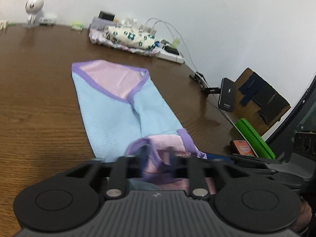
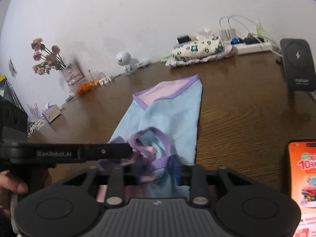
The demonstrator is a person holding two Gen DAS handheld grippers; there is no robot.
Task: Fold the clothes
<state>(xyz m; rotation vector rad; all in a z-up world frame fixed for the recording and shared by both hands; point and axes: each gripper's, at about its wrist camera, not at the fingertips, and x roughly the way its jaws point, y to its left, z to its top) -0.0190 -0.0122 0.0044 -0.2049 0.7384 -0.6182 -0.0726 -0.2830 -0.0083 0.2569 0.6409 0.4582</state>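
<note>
Fabric fills the space ahead of both tools: a light blue mesh garment (image 1: 118, 114) with purple trim and pink lining lies lengthwise on the brown table (image 1: 39, 98), running away from the tools toward the wall; its far end lies flat, with a pink triangle edged in purple; its near end is bunched into loose purple-edged loops right at the tool tips. Left tool (image 1: 158, 164): the jaws stand apart, with the rumpled pink and purple hem lying between and under the fingers; the picture is blurred there, and I cannot tell whether the pads press on the cloth. Right tool (image 2: 156, 169): the jaws are likewise apart, with the crumpled blue and purple folds between them; again I cannot tell whether the cloth is pinched or merely lies there. In the right wrist view the left tool reaches in from the left side, its tip touching the bunched hem just beyond the right tool; a hand (image 2: 11, 185) shows at the left edge. Beyond the garment, near the wall, a stack of folded clothes (image 1: 128, 37) rests on the table, well apart from both tools; a phone (image 2: 303, 173) with a lit orange screen lies to the right of the right tool.
</note>
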